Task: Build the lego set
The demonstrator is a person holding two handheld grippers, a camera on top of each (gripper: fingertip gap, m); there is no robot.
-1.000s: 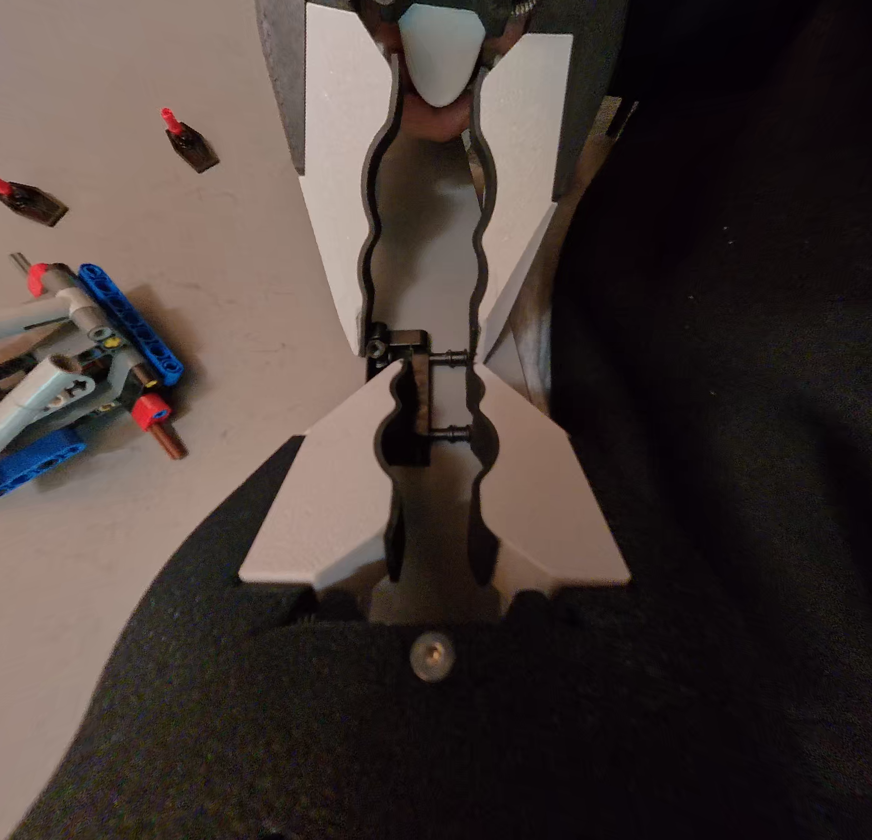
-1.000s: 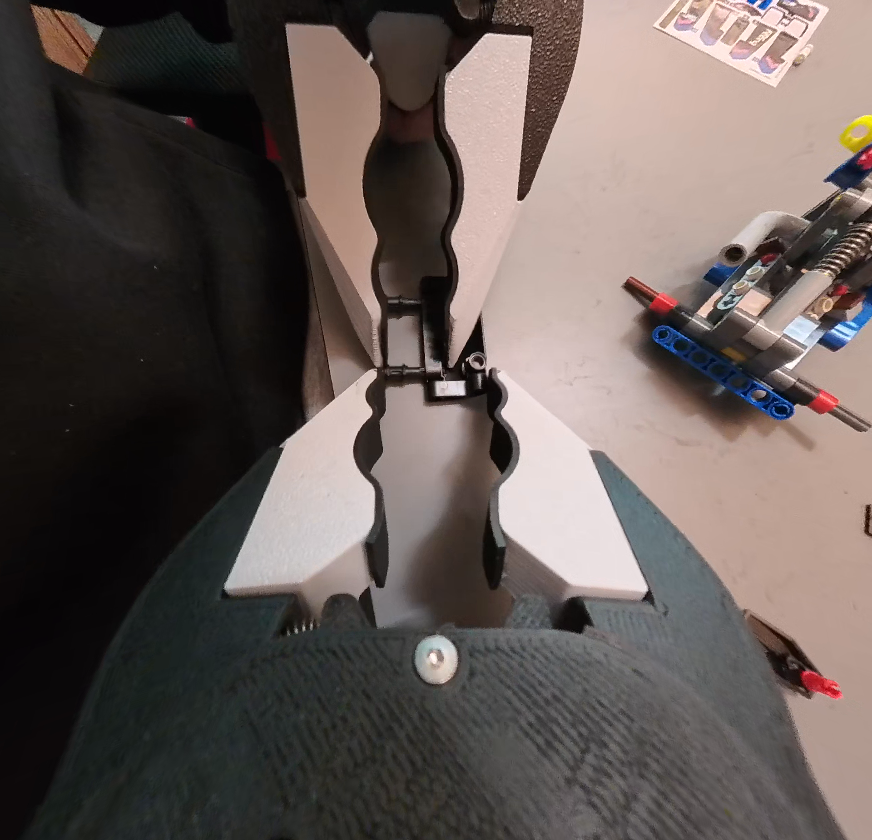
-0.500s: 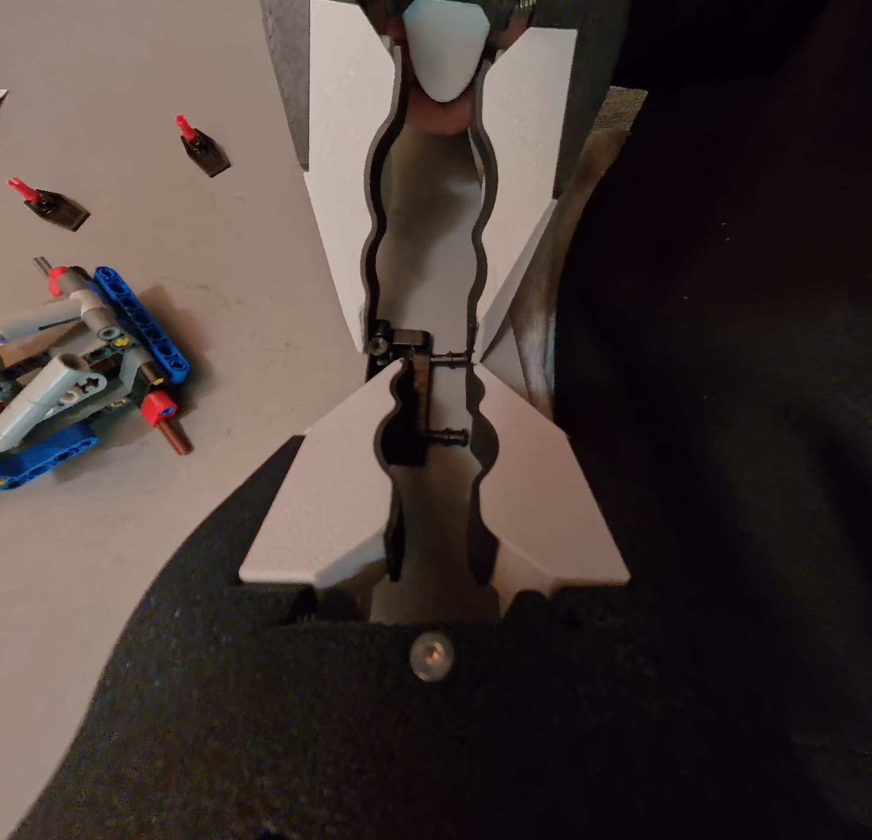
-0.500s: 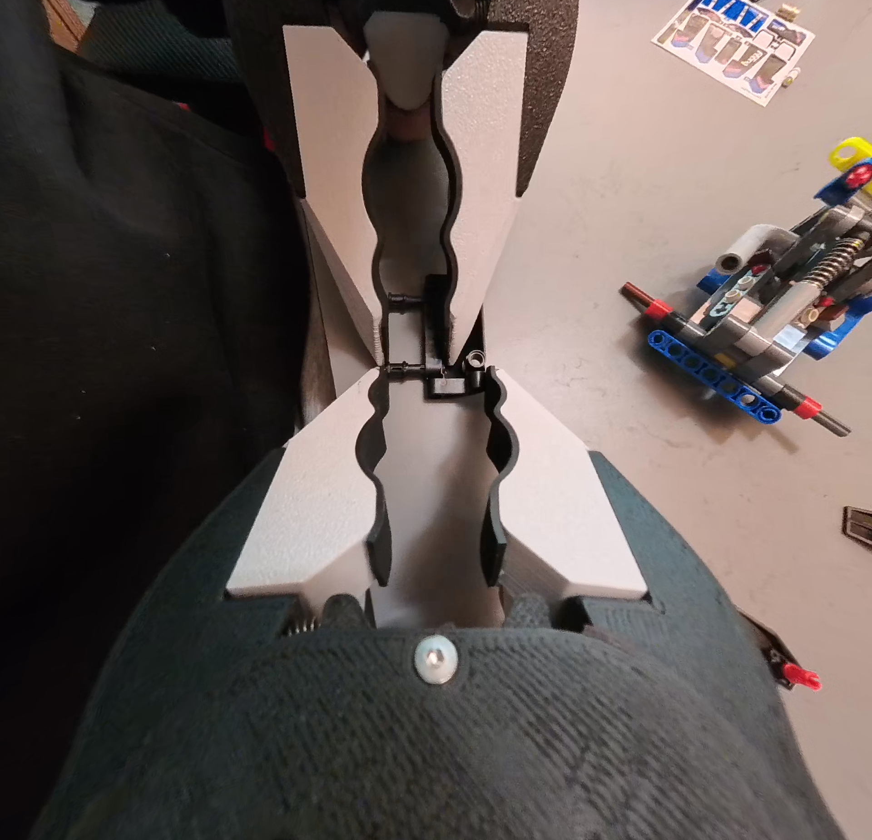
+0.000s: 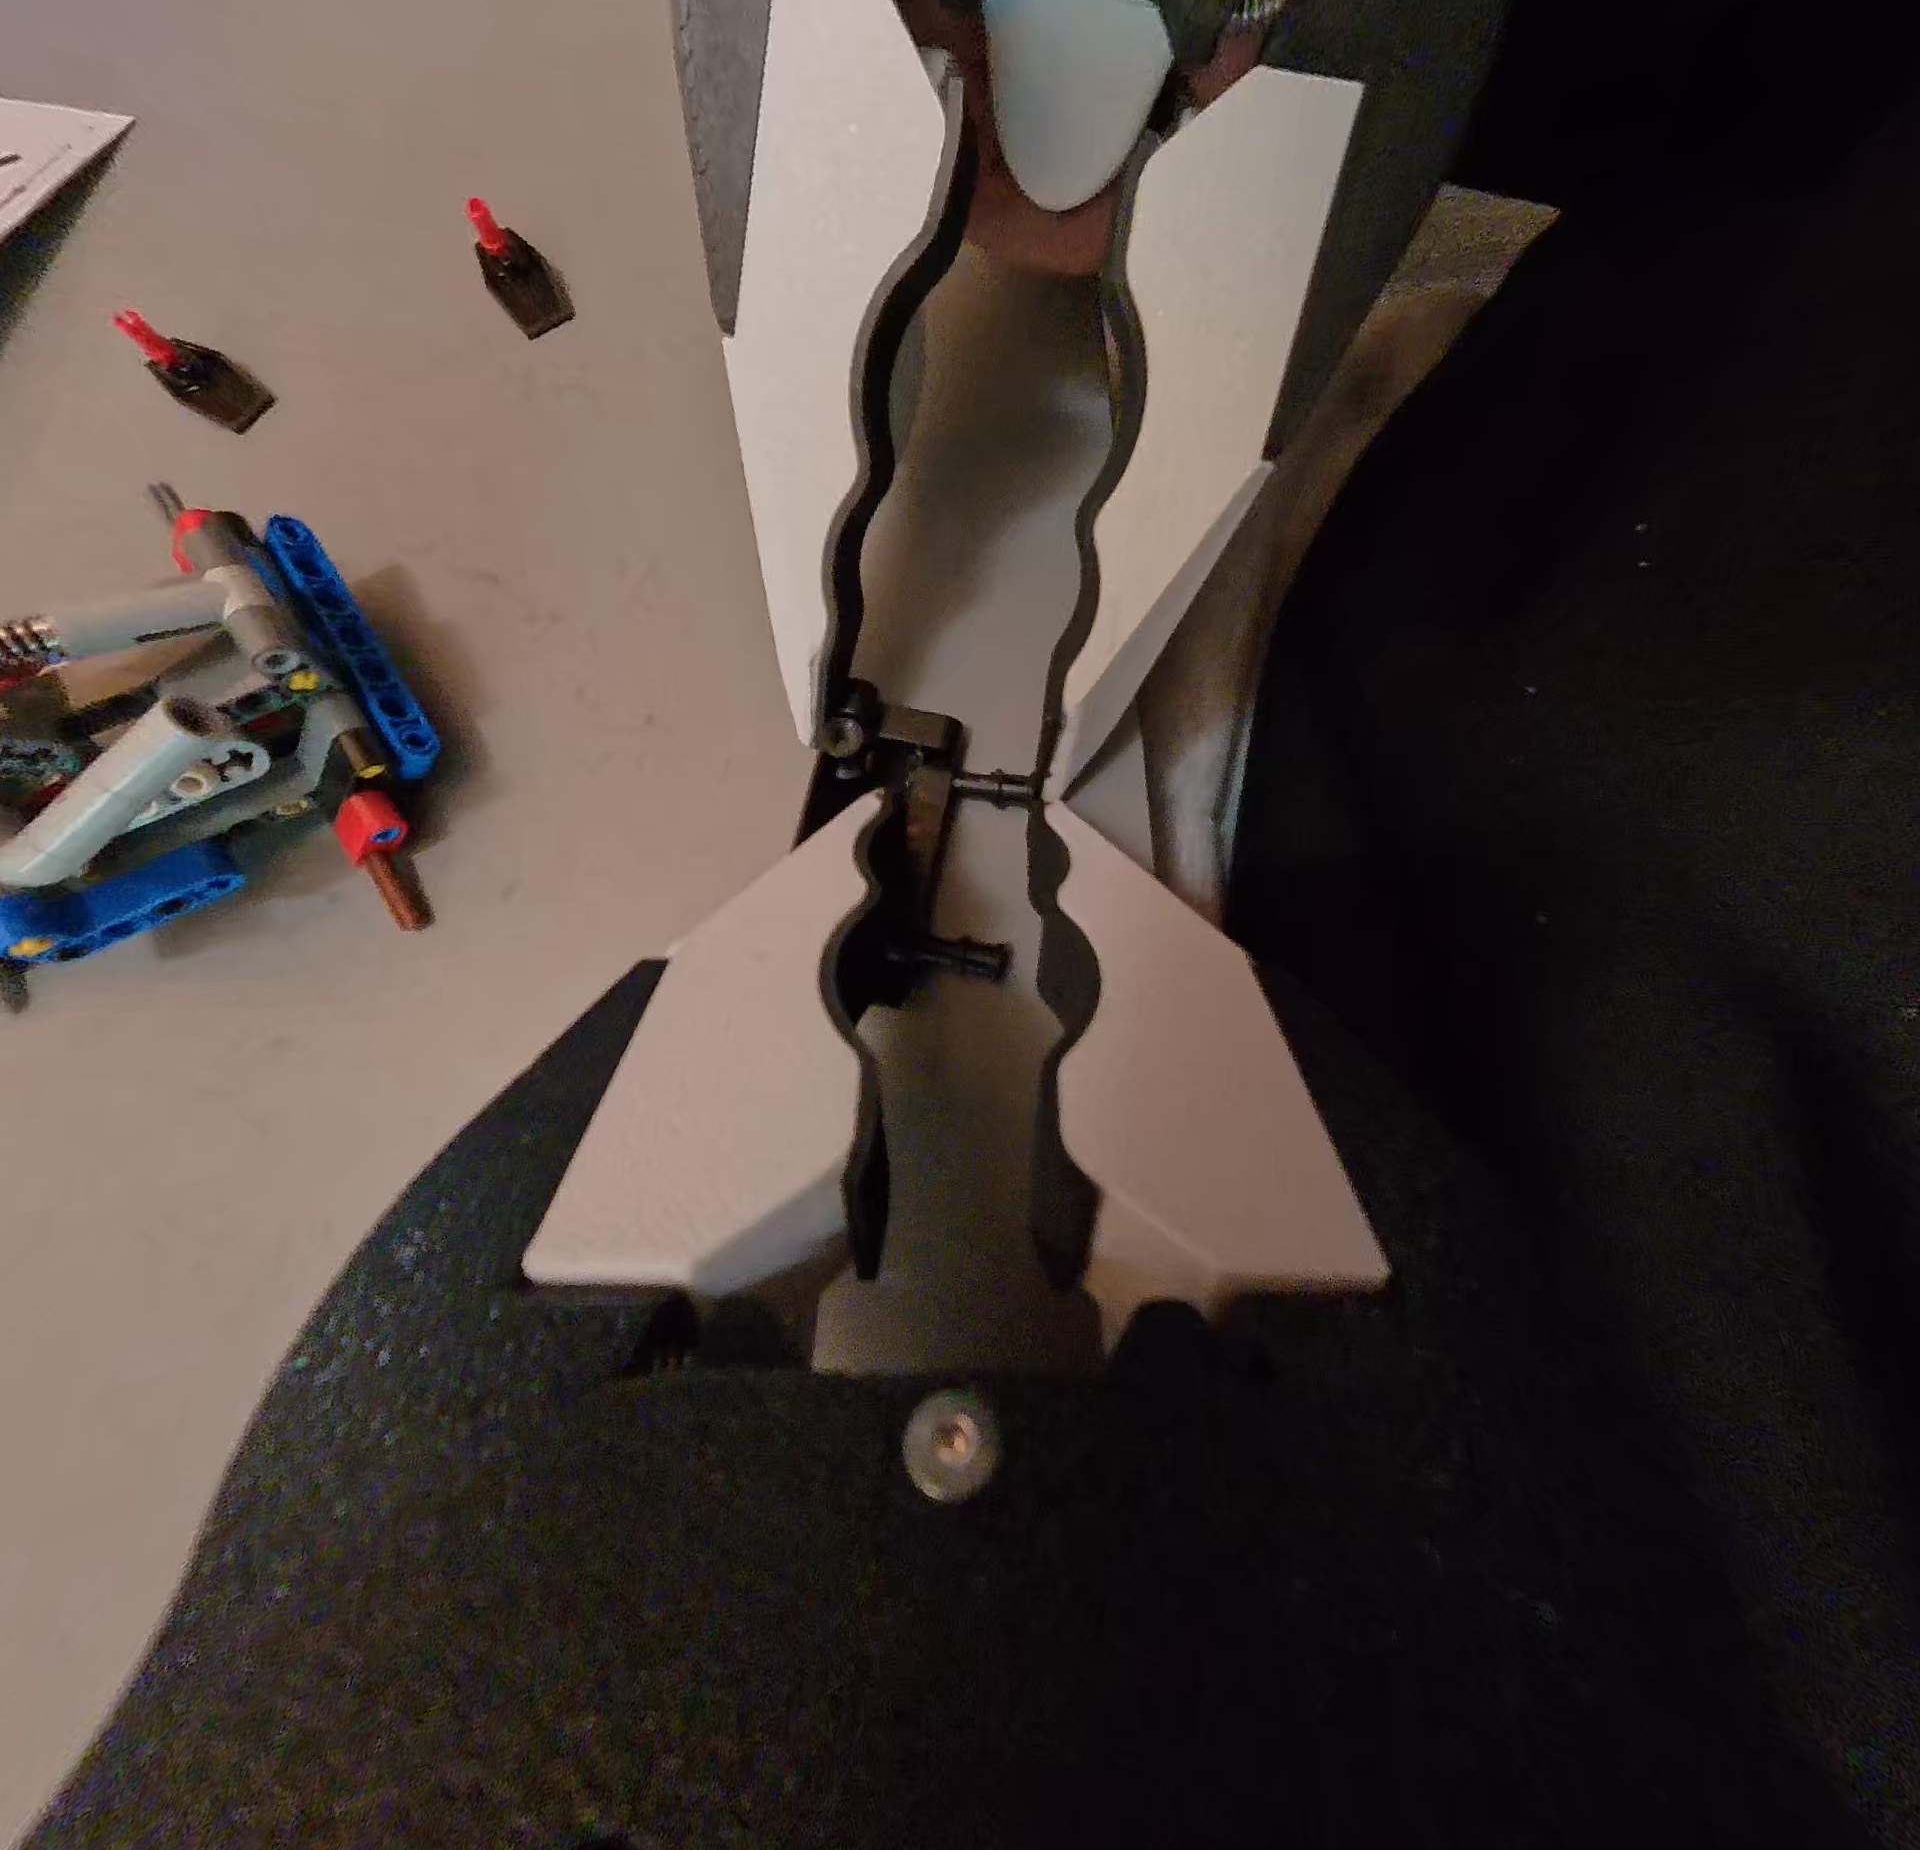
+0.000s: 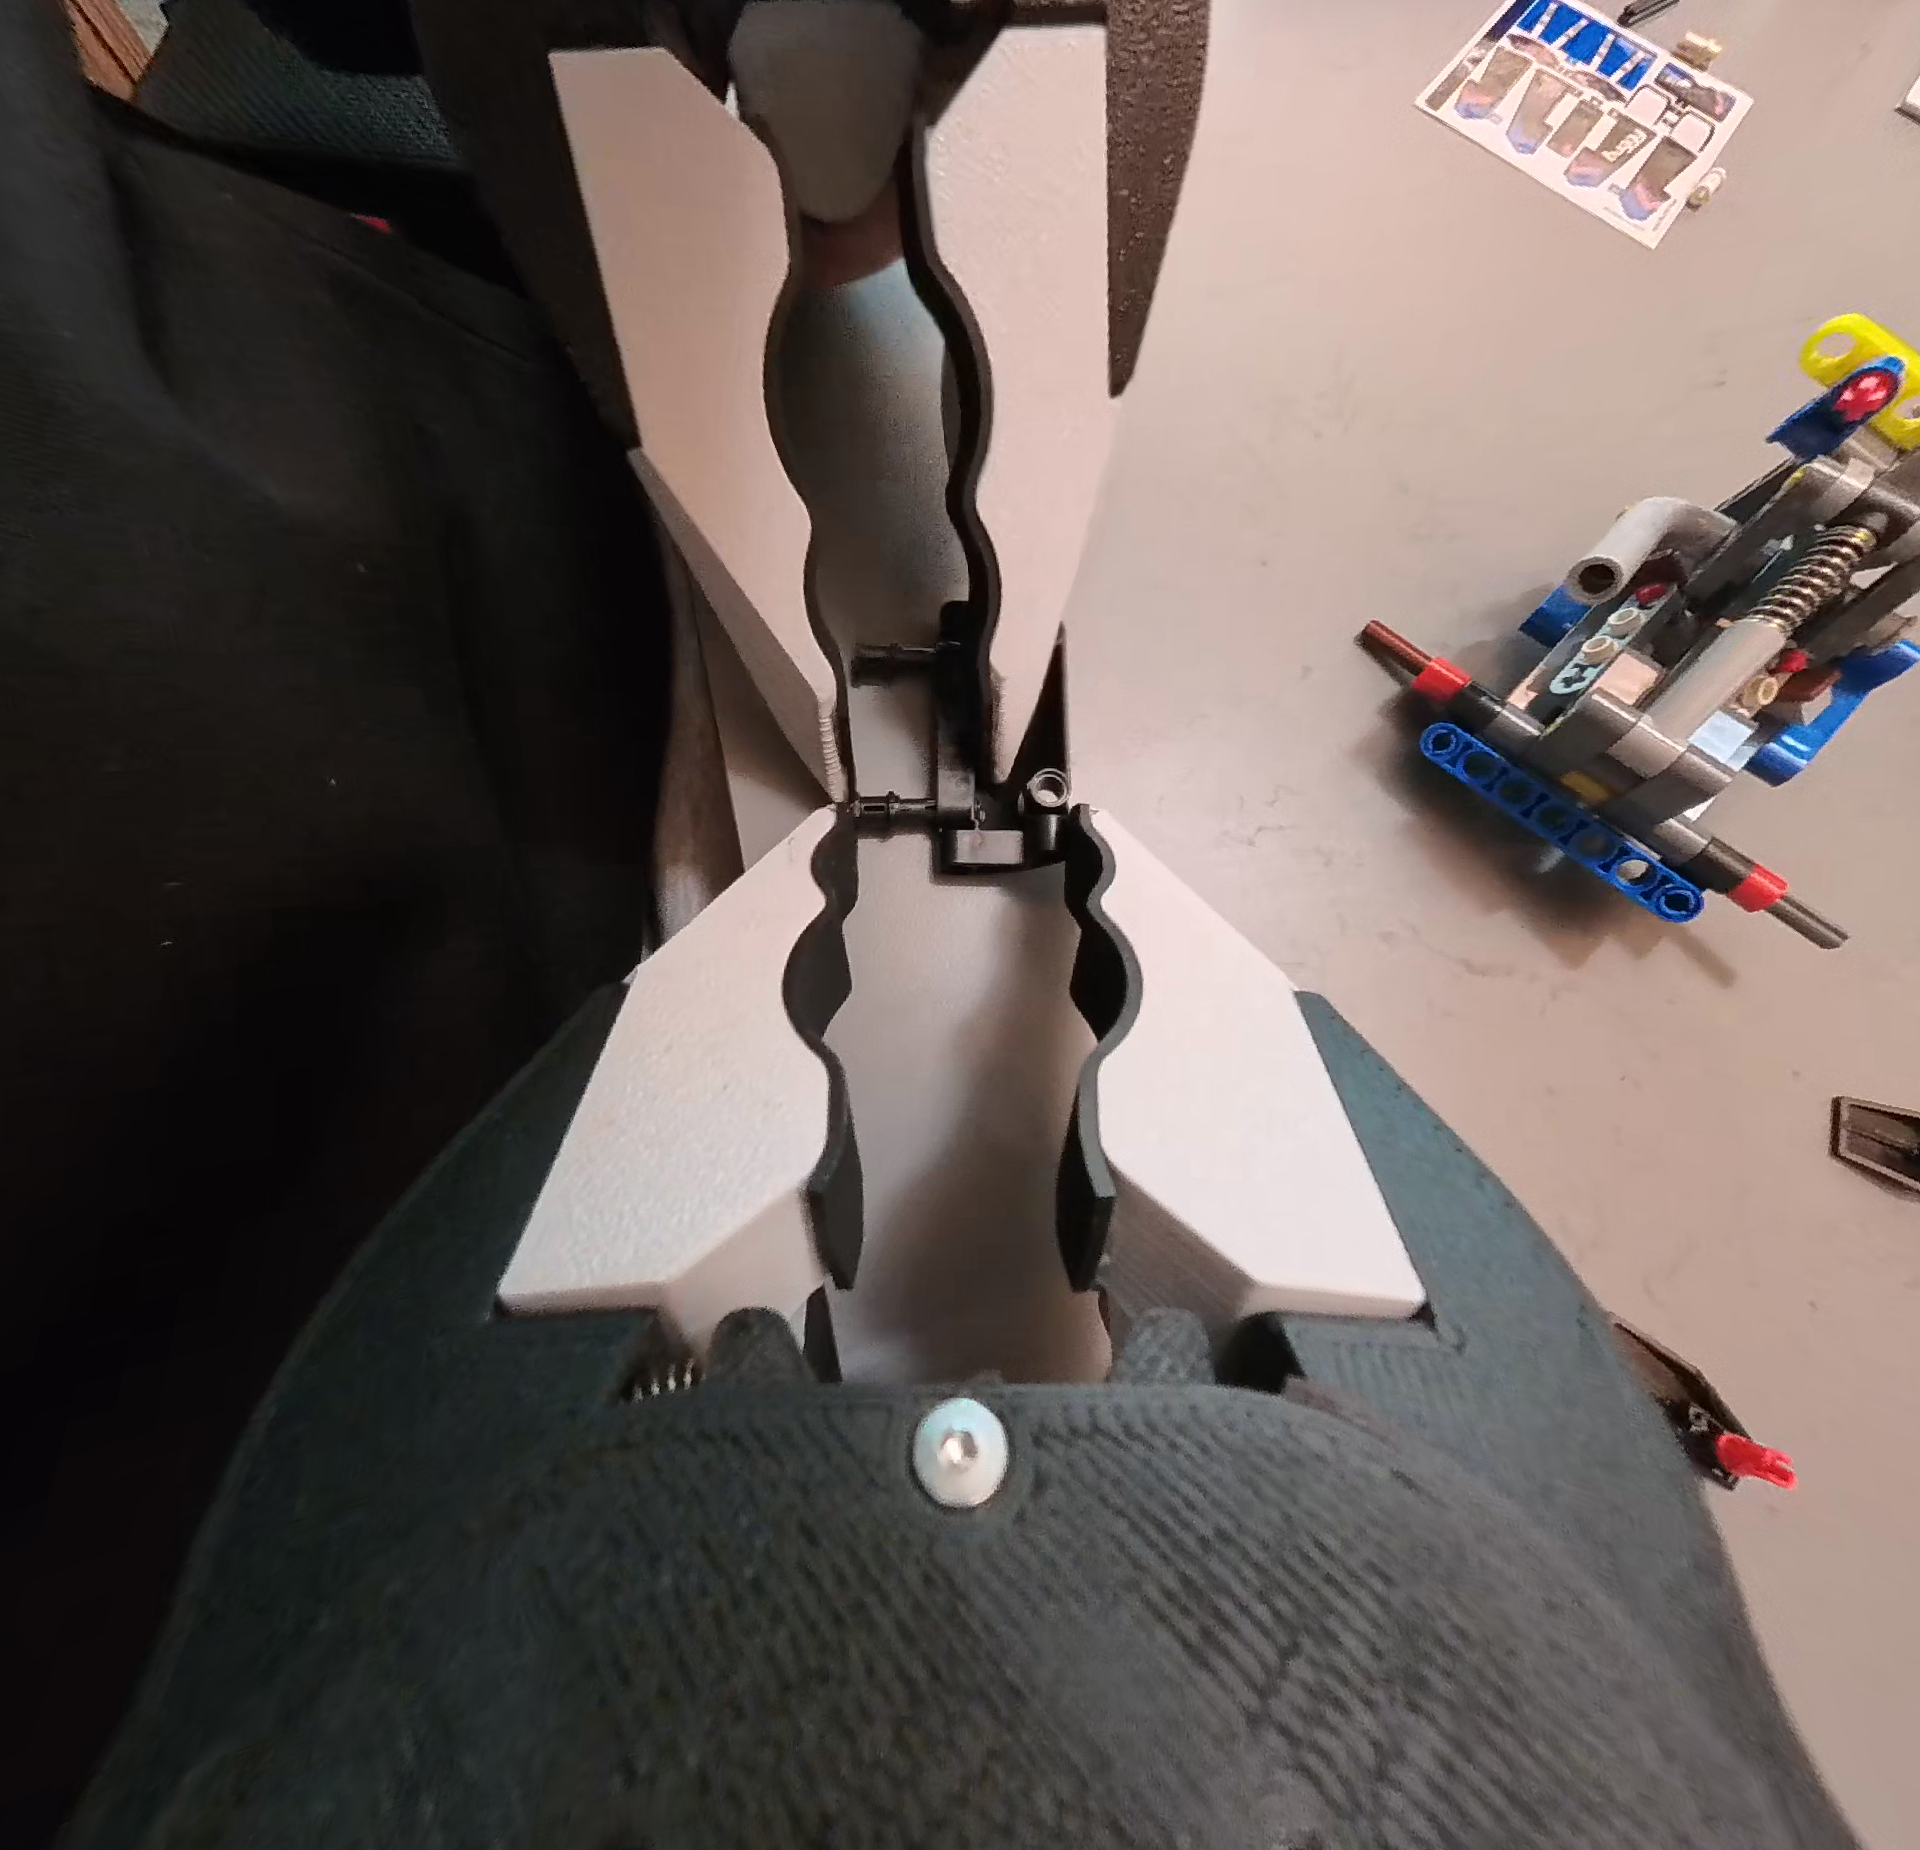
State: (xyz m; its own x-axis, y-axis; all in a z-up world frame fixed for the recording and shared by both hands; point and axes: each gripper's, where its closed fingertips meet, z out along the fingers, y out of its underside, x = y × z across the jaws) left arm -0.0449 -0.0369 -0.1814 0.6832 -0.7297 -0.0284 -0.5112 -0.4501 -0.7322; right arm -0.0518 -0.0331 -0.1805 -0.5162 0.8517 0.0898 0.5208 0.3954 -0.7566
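1. Compared with a second ago, the lower pin [image 5: 951, 957] of the black pinned beam [image 5: 920, 824] is standing clear of the left claw's right-hand pad [image 5: 1060, 969]; earlier it was touching. The part-built blue and grey model [image 5: 208, 720] is appearing shifted on the surface [image 5: 520, 1021], so the view is moving.
2. The left claw [image 5: 956, 813] is standing narrowly open. The beam is lying along its left-hand pad, long axis running along the fingers, both pins pointing across to the right.
3. The right claw [image 6: 961, 834] is meeting it tip to tip from the opposite side. It is clamping the same piece crosswise at its fingertips: the other pin [image 6: 883, 834] is bearing on one tip, the angled end block [image 6: 997, 844] on the other.
4. The piece is being carried above the surface, left of the model [image 6: 1662, 720] in the right wrist view.
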